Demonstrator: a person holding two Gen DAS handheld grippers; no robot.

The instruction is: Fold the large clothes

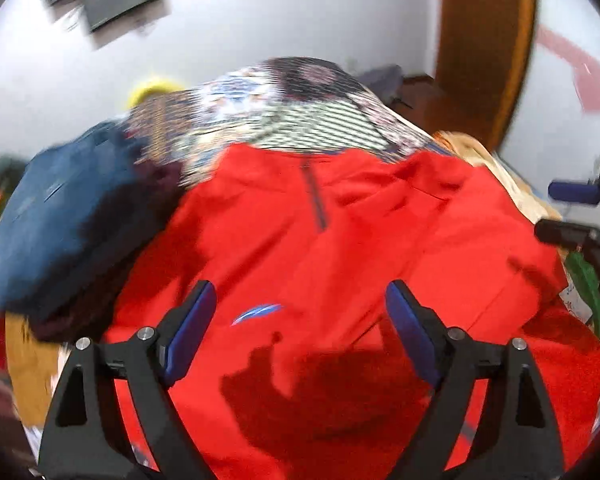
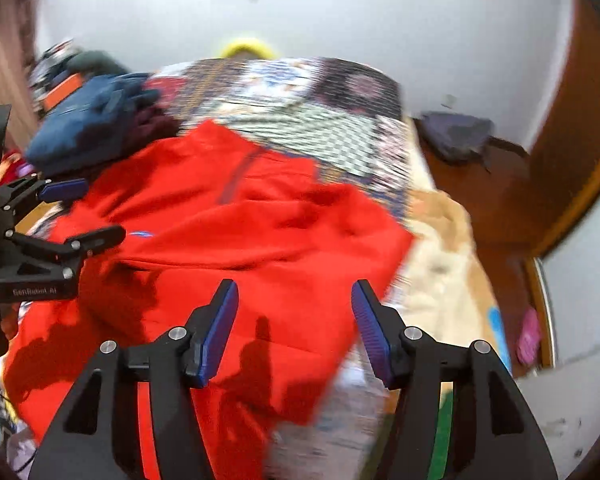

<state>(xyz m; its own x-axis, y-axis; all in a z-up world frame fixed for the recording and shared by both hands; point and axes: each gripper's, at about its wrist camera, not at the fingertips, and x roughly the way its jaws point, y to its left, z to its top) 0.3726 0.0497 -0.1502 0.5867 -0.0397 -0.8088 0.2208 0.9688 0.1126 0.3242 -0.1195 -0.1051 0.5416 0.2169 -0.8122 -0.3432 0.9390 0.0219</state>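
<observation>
A large red garment (image 1: 308,240) with a short dark collar zip (image 1: 315,196) and a small blue logo (image 1: 256,314) lies spread on the bed. My left gripper (image 1: 300,292) hovers over its middle, open, with nothing between the blue pads. In the right wrist view the red garment (image 2: 236,232) is rumpled, and its right edge ends near my right gripper (image 2: 295,286). That gripper is open over the cloth and holds nothing. Each gripper shows in the other's view: the right gripper (image 1: 556,211) at the right edge, the left gripper (image 2: 104,210) at the left edge.
A patterned bedspread (image 1: 292,112) covers the far part of the bed. Blue and dark clothes are piled at the left (image 1: 72,208). A beige blanket (image 2: 440,264) lies at the right. Beyond the bed are a brown wooden frame (image 1: 484,40), a dark bag (image 2: 456,136) and a white wall.
</observation>
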